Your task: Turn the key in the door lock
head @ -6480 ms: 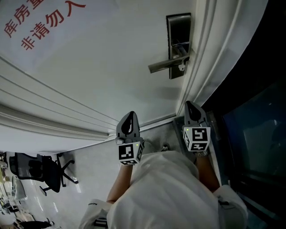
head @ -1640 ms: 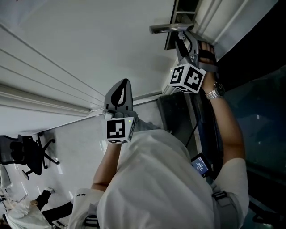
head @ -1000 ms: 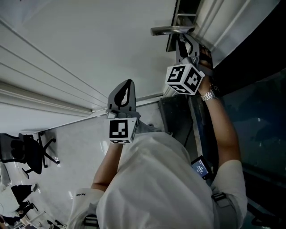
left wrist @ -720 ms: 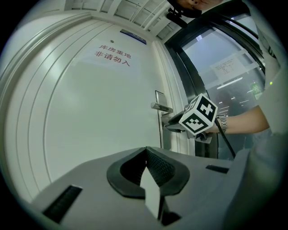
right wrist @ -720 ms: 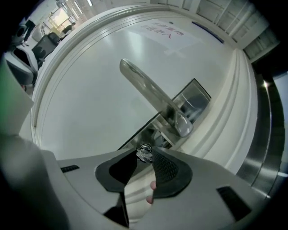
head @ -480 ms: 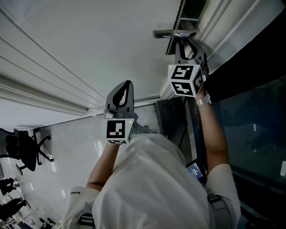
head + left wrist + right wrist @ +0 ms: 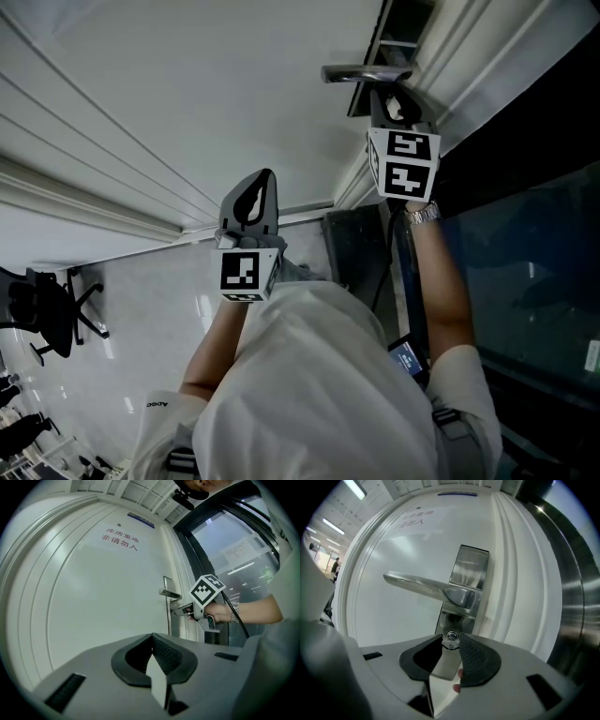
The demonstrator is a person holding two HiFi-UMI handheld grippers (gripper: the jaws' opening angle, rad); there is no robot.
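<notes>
1. Looking along the right gripper (image 7: pixel 451 644), we see its jaws drawn in narrow, pinching the key (image 7: pixel 446 660) by its flat silver head, one pad on each face.
2. We find that key sitting in the round keyhole (image 7: pixel 451 636) at the bottom of the lock plate (image 7: pixel 469 571), just under the handle (image 7: pixel 419 587).
3. From the head view, the right gripper (image 7: pixel 392 97) is up against the door (image 7: pixel 187 84), tucked below the handle (image 7: pixel 361 72) and close to the door's edge.
4. We have the left gripper (image 7: pixel 258 183) well apart from the lock, lower and to the left, touching nothing.
5. Its own view shows the left gripper (image 7: pixel 152 638) with jaws closed together and nothing between them. Across the door (image 7: pixel 93 597) we catch the right gripper (image 7: pixel 182 612) at the lock.
</notes>
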